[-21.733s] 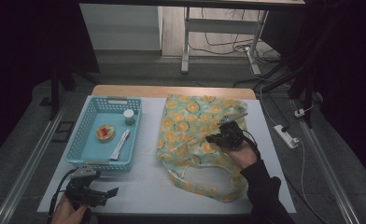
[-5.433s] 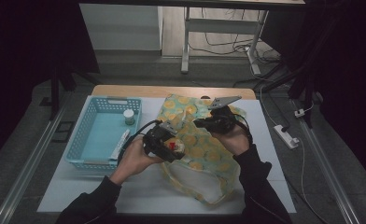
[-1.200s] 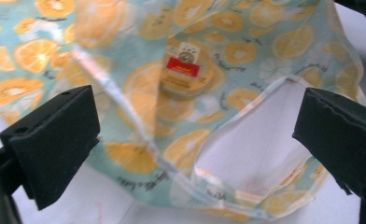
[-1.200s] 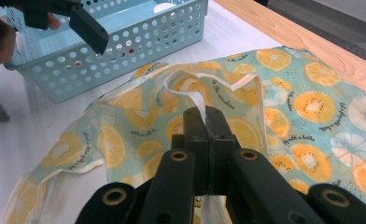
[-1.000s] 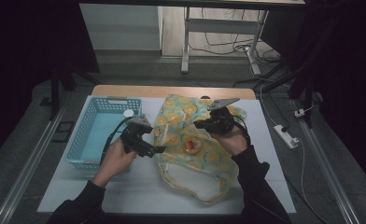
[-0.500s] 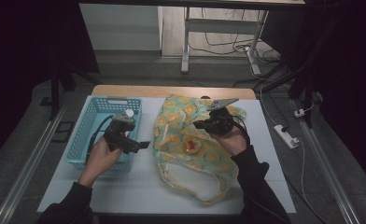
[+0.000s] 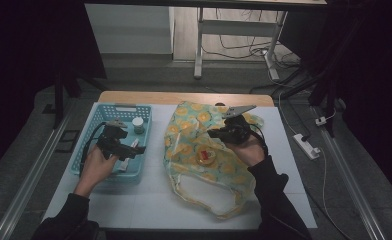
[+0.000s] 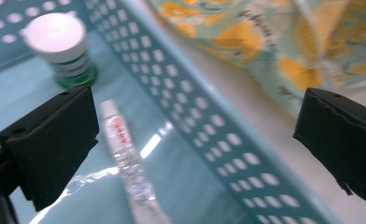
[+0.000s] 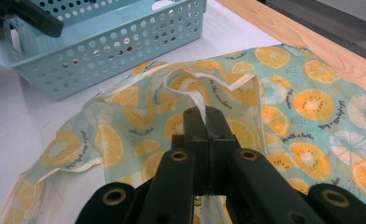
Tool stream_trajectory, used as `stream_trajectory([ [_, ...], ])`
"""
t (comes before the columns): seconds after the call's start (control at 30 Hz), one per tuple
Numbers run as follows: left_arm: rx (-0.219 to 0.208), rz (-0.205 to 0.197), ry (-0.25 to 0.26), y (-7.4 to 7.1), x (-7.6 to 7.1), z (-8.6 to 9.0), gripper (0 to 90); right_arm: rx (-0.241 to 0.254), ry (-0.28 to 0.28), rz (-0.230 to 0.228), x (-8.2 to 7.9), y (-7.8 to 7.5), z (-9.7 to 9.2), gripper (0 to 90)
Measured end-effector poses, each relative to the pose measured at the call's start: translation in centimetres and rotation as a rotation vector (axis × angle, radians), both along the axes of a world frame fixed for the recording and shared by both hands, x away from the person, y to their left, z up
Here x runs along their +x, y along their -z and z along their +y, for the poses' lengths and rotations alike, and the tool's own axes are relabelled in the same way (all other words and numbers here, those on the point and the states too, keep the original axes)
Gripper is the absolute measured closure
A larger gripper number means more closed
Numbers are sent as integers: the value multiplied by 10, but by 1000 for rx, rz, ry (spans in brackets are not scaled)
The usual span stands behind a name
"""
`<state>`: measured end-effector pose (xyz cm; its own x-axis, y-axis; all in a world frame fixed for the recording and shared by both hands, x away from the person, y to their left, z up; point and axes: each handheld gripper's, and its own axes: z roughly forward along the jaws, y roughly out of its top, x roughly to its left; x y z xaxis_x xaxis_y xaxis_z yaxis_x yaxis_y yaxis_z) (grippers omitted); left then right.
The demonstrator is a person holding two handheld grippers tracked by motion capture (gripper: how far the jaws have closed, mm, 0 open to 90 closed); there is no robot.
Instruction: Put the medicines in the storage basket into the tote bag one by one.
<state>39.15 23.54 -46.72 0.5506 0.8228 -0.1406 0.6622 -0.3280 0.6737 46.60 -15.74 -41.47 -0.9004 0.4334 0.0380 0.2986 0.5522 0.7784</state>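
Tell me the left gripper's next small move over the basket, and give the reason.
Probably lower the left gripper onto the clear tube and close. Its jaws stand open over the blue basket, the tube lying loose on the basket floor beside the white-capped bottle. The right gripper holds the orange-print bag by its handle, apparently ready to receive it.

Left gripper held level in the left hand, jaws spread wide with nothing between, right gripper clamped tight, right forearm raised.
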Motion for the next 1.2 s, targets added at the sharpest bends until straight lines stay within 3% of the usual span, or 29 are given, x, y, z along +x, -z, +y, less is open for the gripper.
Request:
stream_trajectory([
  [0.17,43,17,-35,5,7,6,0,-1,-1,0,0,0,0,892],
  [0.27,42,29,-37,8,11,10,0,-1,-1,-1,0,0,1,892],
  [0.47,81,58,-49,17,20,14,0,0,0,0,0,0,0,892],
  [0.97,187,224,-55,41,36,7,2,-3,-5,-1,-1,0,1,892],
  [1.1,232,262,-69,45,37,5,53,-4,-6,0,-1,0,2,892],
  [1.2,252,277,-63,46,37,2,142,-4,-5,2,-1,0,2,892],
])
